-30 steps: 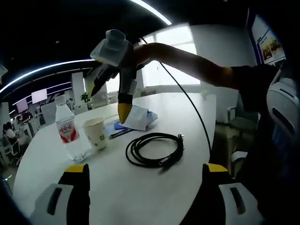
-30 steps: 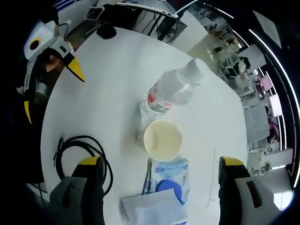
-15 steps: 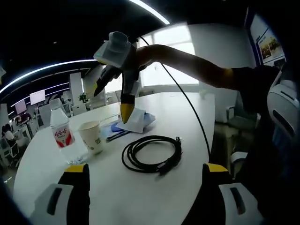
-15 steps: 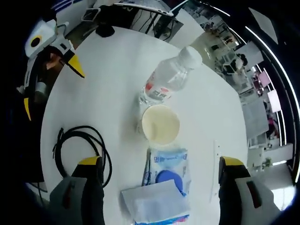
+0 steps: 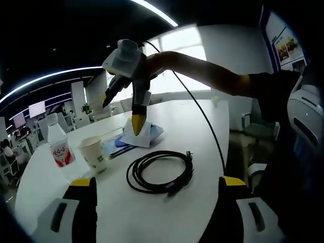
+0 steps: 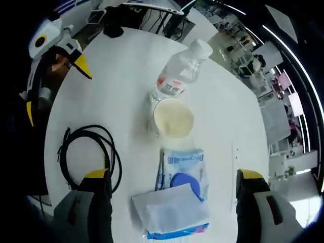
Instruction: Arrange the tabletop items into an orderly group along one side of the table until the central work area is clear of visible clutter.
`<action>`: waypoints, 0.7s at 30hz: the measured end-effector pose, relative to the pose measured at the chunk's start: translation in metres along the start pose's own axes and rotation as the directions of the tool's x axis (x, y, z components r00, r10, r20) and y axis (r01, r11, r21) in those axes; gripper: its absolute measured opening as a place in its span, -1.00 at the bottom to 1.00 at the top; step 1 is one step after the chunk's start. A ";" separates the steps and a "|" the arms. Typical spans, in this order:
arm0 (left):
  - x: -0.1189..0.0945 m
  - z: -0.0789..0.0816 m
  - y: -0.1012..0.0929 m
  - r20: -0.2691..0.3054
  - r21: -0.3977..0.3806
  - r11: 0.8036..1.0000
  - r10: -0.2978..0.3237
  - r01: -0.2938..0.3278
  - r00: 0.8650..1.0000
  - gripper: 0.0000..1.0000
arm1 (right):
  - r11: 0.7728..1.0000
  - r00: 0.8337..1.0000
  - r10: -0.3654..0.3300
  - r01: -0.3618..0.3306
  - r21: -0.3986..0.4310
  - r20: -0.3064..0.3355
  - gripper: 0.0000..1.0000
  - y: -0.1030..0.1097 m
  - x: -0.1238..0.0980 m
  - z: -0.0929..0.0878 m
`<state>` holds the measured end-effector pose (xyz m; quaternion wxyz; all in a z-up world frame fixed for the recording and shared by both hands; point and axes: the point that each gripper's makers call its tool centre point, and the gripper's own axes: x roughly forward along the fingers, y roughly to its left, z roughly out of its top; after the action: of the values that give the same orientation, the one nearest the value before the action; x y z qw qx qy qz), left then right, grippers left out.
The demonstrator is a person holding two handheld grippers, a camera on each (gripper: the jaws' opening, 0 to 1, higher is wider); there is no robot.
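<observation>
The right gripper (image 6: 169, 200) is held wide and empty above the tissue pack (image 6: 177, 200), whose white sheet lies between the spread jaws, so the pack is judged to be the next thing to be taken. In the left gripper view this gripper is seen pointing steeply down at the pack (image 5: 135, 135) from above, a stance suited to a top grasp. The left gripper (image 5: 158, 202) is kept wide and empty too, low over the white counter (image 5: 202, 131) and back from the coiled black cable (image 5: 159, 171). The paper cup (image 6: 172, 119) and the water bottle (image 6: 179, 76) are set touching in a line with the pack, already a loose row; the cable (image 6: 88, 157) lies apart, nearer the middle.
</observation>
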<state>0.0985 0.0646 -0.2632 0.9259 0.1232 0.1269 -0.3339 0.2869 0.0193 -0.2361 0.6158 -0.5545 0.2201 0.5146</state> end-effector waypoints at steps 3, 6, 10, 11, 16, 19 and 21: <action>0.002 0.002 -0.001 0.000 0.004 1.000 -0.005 0.005 1.000 0.99 | 1.000 1.000 -0.004 0.004 0.008 0.000 1.00 -0.001 -0.002 -0.005; 0.004 0.003 -0.002 -0.001 0.006 1.000 -0.010 0.010 1.000 0.99 | 1.000 1.000 -0.012 0.012 0.010 0.003 1.00 -0.002 -0.004 -0.009; 0.008 0.004 -0.005 -0.004 0.008 1.000 -0.018 0.018 1.000 0.99 | 1.000 1.000 -0.012 0.012 0.018 -0.001 1.00 -0.003 -0.007 -0.016; 0.009 0.004 -0.006 -0.005 0.008 1.000 -0.021 0.021 1.000 0.99 | 1.000 1.000 -0.014 0.014 0.024 0.000 1.00 -0.003 -0.007 -0.018; 0.013 0.005 -0.009 -0.008 0.010 1.000 -0.029 0.029 1.000 0.99 | 0.999 1.000 -0.019 0.019 0.038 -0.005 1.00 -0.004 -0.010 -0.030; 0.016 0.007 -0.010 -0.007 0.015 0.999 -0.035 0.035 0.999 0.99 | 0.999 1.000 -0.023 0.023 0.043 -0.006 1.00 -0.004 -0.012 -0.035; 0.017 0.008 -0.011 -0.005 0.017 0.999 -0.038 0.038 0.999 0.99 | 0.999 1.000 -0.021 0.021 0.047 -0.007 1.00 -0.004 -0.012 -0.038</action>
<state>0.1053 0.0437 -0.2623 0.9179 0.1293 0.1288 -0.3523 0.2972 -0.0200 -0.2349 0.6333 -0.5438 0.2285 0.5010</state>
